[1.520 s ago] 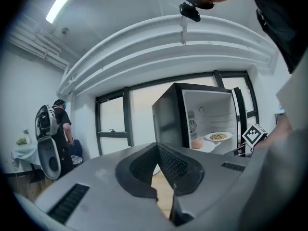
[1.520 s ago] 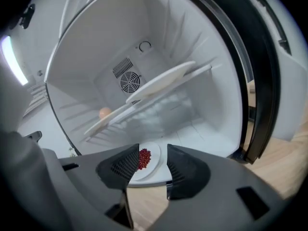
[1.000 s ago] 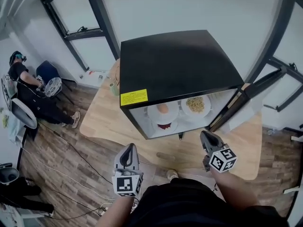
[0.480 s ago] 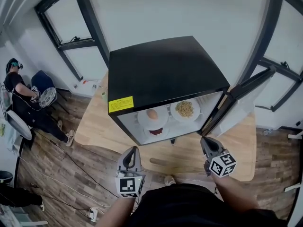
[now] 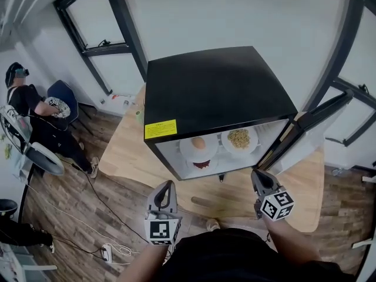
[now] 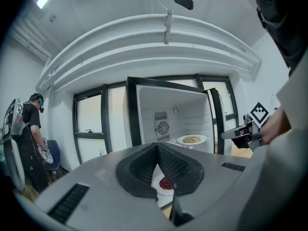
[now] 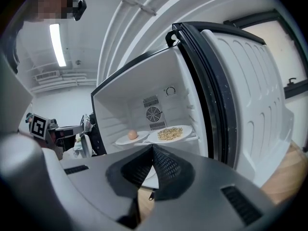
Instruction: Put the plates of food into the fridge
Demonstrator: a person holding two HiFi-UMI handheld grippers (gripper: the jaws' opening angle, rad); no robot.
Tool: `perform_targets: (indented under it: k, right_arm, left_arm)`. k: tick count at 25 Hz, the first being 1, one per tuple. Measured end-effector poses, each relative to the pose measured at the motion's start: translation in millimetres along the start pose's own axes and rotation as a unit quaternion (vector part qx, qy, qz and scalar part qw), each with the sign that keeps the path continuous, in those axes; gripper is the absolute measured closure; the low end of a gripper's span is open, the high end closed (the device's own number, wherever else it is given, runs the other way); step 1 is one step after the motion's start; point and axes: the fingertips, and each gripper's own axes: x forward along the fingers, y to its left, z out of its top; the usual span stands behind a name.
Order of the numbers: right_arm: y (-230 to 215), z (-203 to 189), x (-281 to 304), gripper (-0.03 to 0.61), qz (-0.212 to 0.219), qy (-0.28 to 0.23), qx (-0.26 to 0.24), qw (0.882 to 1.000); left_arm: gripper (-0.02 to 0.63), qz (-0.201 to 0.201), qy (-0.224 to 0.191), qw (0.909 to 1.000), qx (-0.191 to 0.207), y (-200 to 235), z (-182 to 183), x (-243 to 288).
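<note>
A black mini fridge [image 5: 217, 90] stands on a wooden table [image 5: 126, 151] with its door [image 5: 311, 125] swung open to the right. On its upper shelf sit a plate with an egg-like item [image 5: 200, 144] and a plate of noodles [image 5: 239, 138]. A plate of red food [image 5: 201, 164] lies lower down. My left gripper [image 5: 166, 190] and right gripper [image 5: 258, 178] hover in front of the opening, both shut and empty. The left gripper [image 6: 158, 146] points toward the red food plate [image 6: 165, 183]. The right gripper [image 7: 153, 147] points at the egg plate [image 7: 131, 136] and noodle plate [image 7: 169, 133].
The open door [image 7: 245, 95] stands close on my right. A person sits by a chair [image 5: 26, 104] at far left. Cables and a power strip [image 5: 108, 252] lie on the wood floor. A small container [image 5: 139, 111] stands left of the fridge.
The head view has swayed, so the fridge sits slightly differently in frame. The left gripper has drifted a little to the right. Both grippers stay shut and the plates have not moved.
</note>
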Motion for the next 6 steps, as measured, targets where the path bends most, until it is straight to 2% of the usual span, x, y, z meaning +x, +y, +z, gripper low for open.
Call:
perform_targets:
  k: [6]
  right_arm:
    - [-1.1, 5.2, 10.4, 0.555, 0.0, -0.001, 0.0, 1.0]
  left_arm:
    - [0.609, 0.007, -0.002, 1.0, 0.003, 8.1, 4.9, -0.7]
